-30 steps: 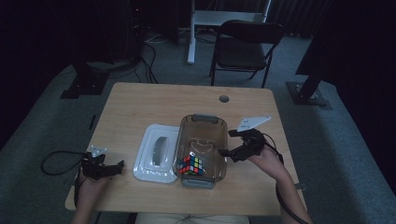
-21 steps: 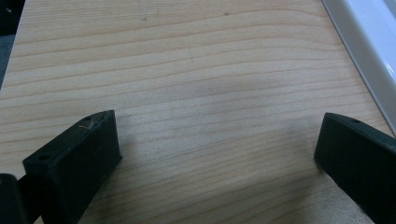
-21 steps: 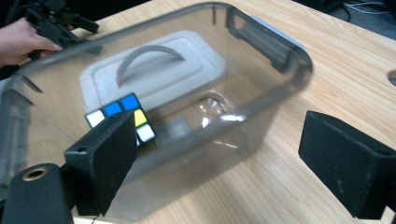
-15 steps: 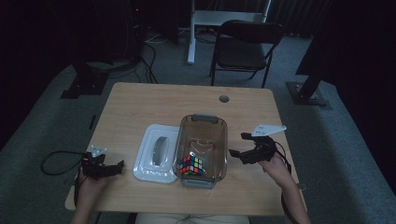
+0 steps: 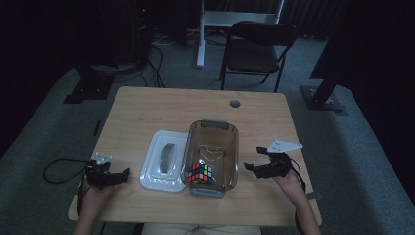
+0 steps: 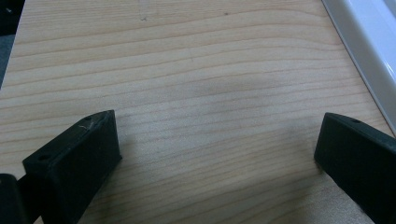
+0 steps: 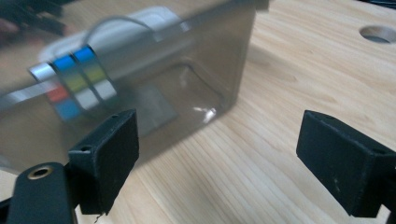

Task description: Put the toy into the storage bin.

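Note:
A clear brownish plastic box point(image 5: 214, 128) stands at the table's front middle with a colourful puzzle cube point(image 5: 200, 173) in its near end. Its white lid point(image 5: 164, 160) lies flat just left of it. My right gripper point(image 5: 253, 158) sits low over the table just right of the box, pointing at its side wall. Its jaws are open with nothing between them and have just been closing a little. In the right gripper view the right gripper point(image 7: 219, 154) faces the box point(image 7: 196, 56) and the cube point(image 7: 74, 84) through the wall. My left gripper point(image 5: 122, 174) rests open near the front left, left of the lid. In its own view, the left gripper point(image 6: 219, 144) spans bare wood.
A round cable hole point(image 5: 235, 103) is at the table's far side, also seen as the hole point(image 7: 378, 32) in the right gripper view. The lid's rim point(image 6: 369, 51) is close to my left gripper's right jaw. A folding chair point(image 5: 257, 49) stands beyond the table. A cable point(image 5: 58, 166) loops off the left edge.
My right gripper has moved right and down, from by the box's rim to low beside its right wall. The left gripper, box, cube and lid have stayed put.

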Demonstrator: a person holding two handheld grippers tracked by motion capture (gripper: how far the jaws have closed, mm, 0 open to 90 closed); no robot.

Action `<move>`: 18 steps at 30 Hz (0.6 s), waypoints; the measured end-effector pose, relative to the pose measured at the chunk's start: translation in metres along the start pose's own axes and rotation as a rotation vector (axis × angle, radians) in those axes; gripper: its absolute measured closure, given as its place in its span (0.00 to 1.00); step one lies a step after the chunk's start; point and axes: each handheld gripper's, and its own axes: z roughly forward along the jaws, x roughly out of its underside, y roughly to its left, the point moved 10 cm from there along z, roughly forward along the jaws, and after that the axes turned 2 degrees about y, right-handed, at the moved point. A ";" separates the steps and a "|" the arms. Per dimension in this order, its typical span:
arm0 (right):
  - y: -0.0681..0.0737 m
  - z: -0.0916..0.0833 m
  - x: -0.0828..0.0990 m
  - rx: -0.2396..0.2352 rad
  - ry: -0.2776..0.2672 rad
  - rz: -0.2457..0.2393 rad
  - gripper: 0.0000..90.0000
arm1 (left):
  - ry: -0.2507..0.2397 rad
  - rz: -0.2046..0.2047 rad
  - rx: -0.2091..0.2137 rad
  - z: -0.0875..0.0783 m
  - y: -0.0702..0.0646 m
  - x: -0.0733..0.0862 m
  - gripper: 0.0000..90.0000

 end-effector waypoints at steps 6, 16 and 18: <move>-0.006 0.007 0.023 0.011 -0.027 0.040 0.14 | 0.000 0.001 0.000 0.000 0.000 0.000 0.01; -0.022 0.018 0.061 0.102 -0.020 0.088 0.14 | 0.000 -0.001 -0.003 0.000 0.000 0.000 0.01; -0.024 0.018 0.062 0.126 -0.019 0.091 0.14 | 0.000 -0.002 -0.004 0.000 0.000 0.000 0.01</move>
